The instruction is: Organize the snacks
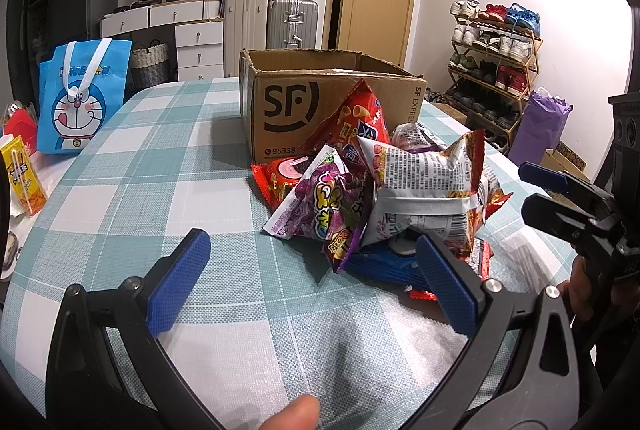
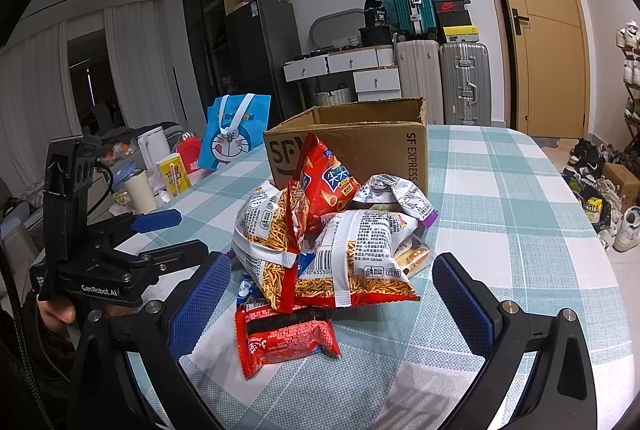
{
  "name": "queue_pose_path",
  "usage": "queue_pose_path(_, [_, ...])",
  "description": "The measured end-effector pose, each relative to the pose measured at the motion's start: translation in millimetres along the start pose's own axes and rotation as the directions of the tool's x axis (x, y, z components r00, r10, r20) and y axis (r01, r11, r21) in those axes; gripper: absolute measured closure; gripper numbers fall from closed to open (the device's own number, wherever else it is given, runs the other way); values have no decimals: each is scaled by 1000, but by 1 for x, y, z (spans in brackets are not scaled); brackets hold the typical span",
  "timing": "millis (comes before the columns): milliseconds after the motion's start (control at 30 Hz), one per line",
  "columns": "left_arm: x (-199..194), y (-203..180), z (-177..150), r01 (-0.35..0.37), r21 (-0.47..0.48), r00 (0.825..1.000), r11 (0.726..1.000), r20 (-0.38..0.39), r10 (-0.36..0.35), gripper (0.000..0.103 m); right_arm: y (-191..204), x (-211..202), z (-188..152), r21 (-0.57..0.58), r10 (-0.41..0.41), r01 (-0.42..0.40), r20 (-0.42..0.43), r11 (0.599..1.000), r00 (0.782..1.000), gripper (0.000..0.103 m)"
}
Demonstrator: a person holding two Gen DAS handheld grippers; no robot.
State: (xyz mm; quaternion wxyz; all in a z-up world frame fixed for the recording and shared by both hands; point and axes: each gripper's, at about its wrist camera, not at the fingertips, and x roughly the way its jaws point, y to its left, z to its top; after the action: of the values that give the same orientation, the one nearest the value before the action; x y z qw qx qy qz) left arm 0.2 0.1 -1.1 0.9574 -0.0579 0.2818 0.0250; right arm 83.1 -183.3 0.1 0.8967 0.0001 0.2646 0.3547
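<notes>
A pile of snack bags (image 1: 384, 189) lies on the checked tablecloth in front of an open SF cardboard box (image 1: 296, 97). On top are a purple bag (image 1: 320, 213), a white and orange noodle-snack bag (image 1: 428, 197) and a red cone-snack bag (image 1: 352, 121). My left gripper (image 1: 312, 254) is open and empty, just short of the pile. In the right wrist view the pile (image 2: 320, 242) lies before the box (image 2: 360, 145), with a small red packet (image 2: 284, 334) nearest. My right gripper (image 2: 332, 278) is open and empty, its jaws standing either side of the pile's near end.
A blue Doraemon bag (image 1: 84, 97) stands at the table's left, with a yellow packet (image 1: 24, 173) near it. A kettle (image 2: 154, 149) and cup (image 2: 140, 189) sit further left. Suitcases, drawers and a shoe rack (image 1: 496, 61) stand beyond the table.
</notes>
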Motion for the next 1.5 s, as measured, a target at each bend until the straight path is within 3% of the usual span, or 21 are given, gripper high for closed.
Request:
queue_pose_path(500, [-4,-3,5,27,14,1000,1000,3,-27,1,-12,2,6,52,-34,35,-17,998,999,0])
queue_pose_path(667, [0,-11,10,35,49,999,998,-22,-34,1,-22,11,9,82,-106,112,-69,990,992,0])
queue_pose_path(900, [4,-17,21,34,51,999,998,-27,-33,0,-35,30,13,83,-136,150,-160,985,978,0])
queue_pose_path(1167, [15,-30,32,80,59,995,995,-56,-77,0,-30,51,18,60,-112,127,-210,990,971,0])
queue_pose_path(1200, [18,-32,33,80,59,995,995,-63,-77,0,-29,54,19,53,-111,125,-218,991,970,1])
queue_pose_path(1300, [24,-34,36,111,48,991,993,-78,-107,0,-27,63,18,62,-80,99,-252,993,964,17])
queue_pose_path(1500, [38,-40,38,178,33,979,984,-109,-173,1,-26,67,18,72,-51,73,-267,995,962,19])
